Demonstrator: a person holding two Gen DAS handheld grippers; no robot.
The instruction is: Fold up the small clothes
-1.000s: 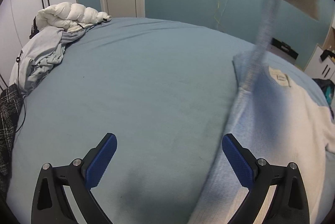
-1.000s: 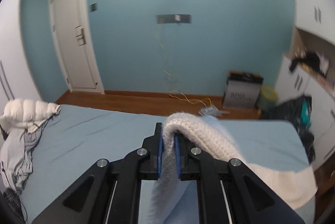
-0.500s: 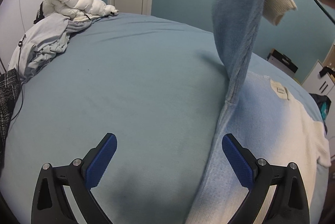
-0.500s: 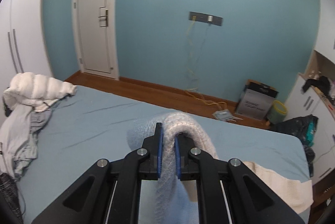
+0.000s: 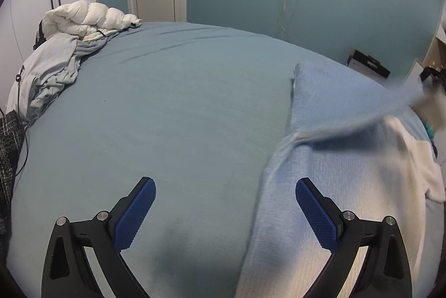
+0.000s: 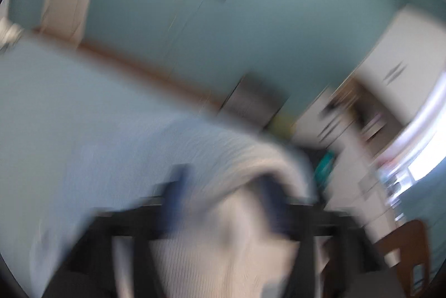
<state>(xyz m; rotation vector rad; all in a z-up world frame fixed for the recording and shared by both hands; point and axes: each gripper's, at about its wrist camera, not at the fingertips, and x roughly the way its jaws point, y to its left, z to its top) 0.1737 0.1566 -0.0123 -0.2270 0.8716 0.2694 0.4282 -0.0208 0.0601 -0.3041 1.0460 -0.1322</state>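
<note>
A knit sweater [image 5: 329, 203], blue fading to cream, lies on the right side of the blue bed [image 5: 172, 117]. Its blue sleeve [image 5: 343, 100] is folded across the body toward the right. My left gripper [image 5: 225, 210] is open and empty, low over the sweater's left edge. My right gripper [image 5: 430, 78] shows small and blurred at the far right, at the sleeve's cuff. In the right wrist view everything is motion-blurred; the gripper [image 6: 223, 197] has its fingers apart with the cream cuff [image 6: 251, 214] draped between them.
A white duvet [image 5: 86, 19] and a pile of grey clothes [image 5: 47, 75] lie at the bed's far left. A door and a blue wall stand behind. Shelves and a chair [image 6: 404, 248] are to the right.
My right gripper swung the raised sleeve down and to the right across the sweater, and its fingers have spread apart. My left gripper has stayed open in place.
</note>
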